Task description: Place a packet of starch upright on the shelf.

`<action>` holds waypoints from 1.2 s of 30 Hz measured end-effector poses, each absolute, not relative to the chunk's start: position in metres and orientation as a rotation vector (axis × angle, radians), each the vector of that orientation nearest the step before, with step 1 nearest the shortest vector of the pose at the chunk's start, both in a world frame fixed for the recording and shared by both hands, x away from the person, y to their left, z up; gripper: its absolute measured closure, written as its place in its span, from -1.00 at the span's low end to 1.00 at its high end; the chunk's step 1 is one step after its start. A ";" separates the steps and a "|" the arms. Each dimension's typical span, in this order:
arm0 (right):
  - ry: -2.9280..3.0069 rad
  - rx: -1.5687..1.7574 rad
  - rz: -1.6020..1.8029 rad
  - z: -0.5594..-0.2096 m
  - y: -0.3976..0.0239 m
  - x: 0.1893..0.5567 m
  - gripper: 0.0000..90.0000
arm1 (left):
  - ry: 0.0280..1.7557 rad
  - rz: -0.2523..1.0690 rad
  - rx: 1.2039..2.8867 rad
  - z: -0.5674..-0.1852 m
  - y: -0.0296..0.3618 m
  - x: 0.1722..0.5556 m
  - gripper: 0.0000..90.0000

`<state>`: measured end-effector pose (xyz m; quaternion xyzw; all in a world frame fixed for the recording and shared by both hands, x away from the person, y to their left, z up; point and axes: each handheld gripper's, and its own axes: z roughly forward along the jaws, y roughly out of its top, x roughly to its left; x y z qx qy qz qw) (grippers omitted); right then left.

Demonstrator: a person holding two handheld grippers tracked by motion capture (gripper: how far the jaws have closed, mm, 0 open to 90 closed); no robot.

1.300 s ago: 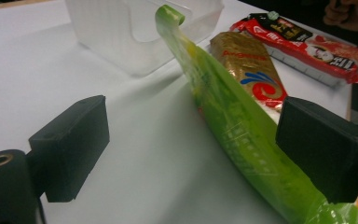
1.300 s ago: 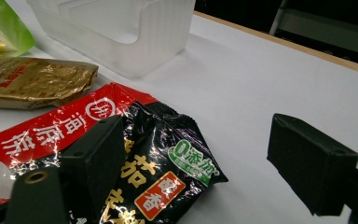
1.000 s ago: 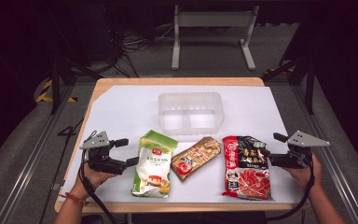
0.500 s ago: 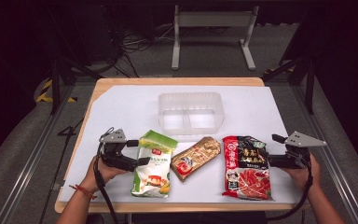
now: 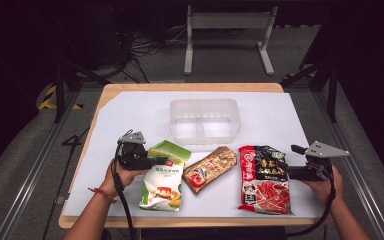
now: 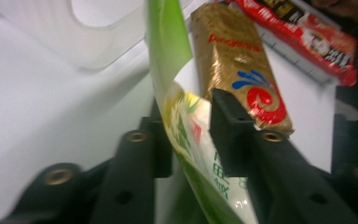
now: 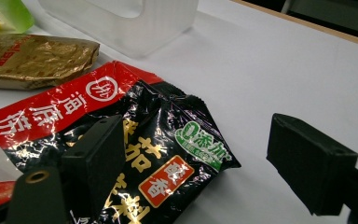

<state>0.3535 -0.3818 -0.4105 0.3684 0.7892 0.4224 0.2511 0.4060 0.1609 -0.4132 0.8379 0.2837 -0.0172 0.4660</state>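
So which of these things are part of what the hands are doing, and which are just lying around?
In the job:
green and white packet, pinched by the left gripper, whose jaws have just been closing
clear plastic tub, probably

Lying about:
gold packet
red and black packet, near the open right gripper

Lab — dark framed rig (image 5: 60,95), floor cables (image 5: 140,47)
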 end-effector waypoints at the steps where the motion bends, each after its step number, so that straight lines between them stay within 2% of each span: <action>1: 2.147 1.002 1.149 -0.411 -0.382 0.353 -0.56 | 0.696 -0.042 2.057 -0.413 0.161 0.406 0.80; 7: 2.159 0.995 1.148 -0.411 -0.381 0.354 -0.56 | 0.687 -0.003 2.048 -0.405 0.165 0.398 0.99; 21: 2.146 1.019 1.163 -0.410 -0.384 0.354 -0.57 | 0.665 0.168 1.910 -0.373 0.178 0.380 1.00; 36: 2.137 1.033 1.170 -0.410 -0.386 0.355 -0.57 | 0.646 0.248 1.826 -0.348 0.169 0.373 1.00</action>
